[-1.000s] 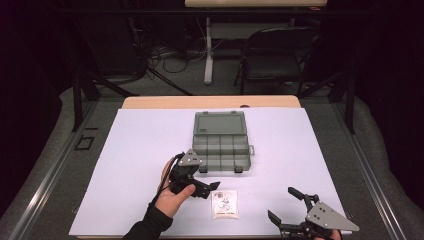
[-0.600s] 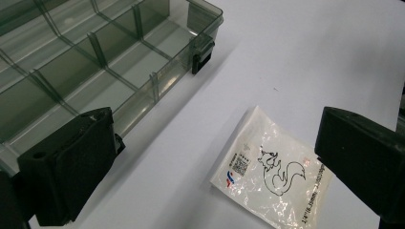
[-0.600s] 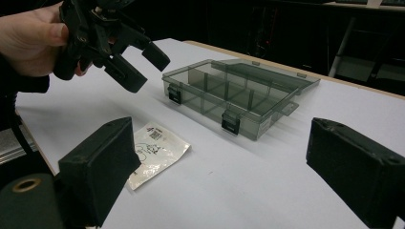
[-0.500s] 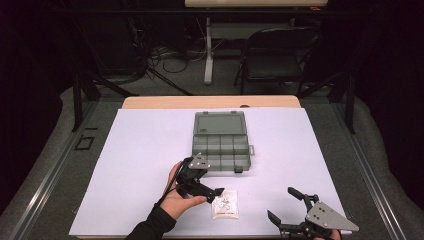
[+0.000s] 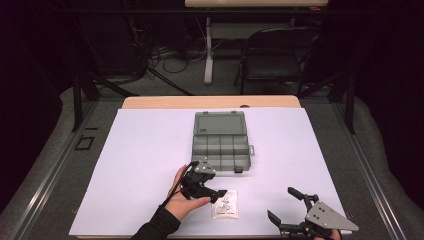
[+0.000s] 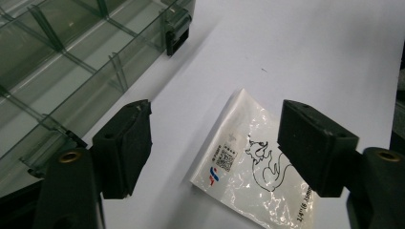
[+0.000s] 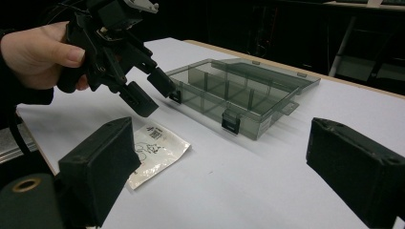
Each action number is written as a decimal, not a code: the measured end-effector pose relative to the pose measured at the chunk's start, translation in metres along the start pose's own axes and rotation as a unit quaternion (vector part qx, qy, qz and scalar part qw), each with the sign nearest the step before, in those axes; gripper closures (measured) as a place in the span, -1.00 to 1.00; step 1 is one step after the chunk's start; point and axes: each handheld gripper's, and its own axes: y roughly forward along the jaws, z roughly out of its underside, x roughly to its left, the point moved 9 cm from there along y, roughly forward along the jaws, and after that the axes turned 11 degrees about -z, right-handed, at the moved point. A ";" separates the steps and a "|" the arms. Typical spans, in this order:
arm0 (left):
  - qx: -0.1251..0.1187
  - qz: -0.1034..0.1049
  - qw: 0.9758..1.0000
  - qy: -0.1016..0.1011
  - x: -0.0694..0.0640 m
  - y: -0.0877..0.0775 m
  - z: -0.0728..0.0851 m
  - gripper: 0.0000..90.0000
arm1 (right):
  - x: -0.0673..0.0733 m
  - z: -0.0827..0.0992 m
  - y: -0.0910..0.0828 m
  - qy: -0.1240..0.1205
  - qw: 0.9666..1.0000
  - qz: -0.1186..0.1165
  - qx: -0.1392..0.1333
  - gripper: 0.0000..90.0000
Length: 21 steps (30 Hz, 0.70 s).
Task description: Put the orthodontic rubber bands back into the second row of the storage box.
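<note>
Black left gripper (image 5: 218, 193) has moved right and down since the earlier frame; its jaws have just been closing, yet stand apart above the small plastic bag (image 5: 225, 204), not gripping. Right gripper (image 5: 289, 205) stayed, wide open, empty.

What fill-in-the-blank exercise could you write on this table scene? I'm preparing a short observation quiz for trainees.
1. The lid of the grey plastic box with compartments is ____.
2. The small clear bag lies flat on the ____ table cover.
3. The left gripper hangs above the bag with its jaws ____ of it, one on each side.
4. The right gripper holds ____ between its wide jaws.

Missing words: open; white; clear; nothing
</note>
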 end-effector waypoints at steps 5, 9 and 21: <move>0.001 0.003 1.000 0.004 -0.001 0.002 0.001 -0.22 | 0.001 0.001 0.000 0.000 1.000 -0.002 0.004 -0.80; 0.001 0.007 1.000 0.003 -0.003 0.004 0.002 -0.07 | 0.001 0.001 0.000 -0.001 1.000 -0.002 0.005 -0.80; 0.006 0.017 1.000 0.020 -0.009 0.012 0.007 0.30 | 0.000 0.001 0.000 -0.003 1.000 -0.003 0.005 -0.80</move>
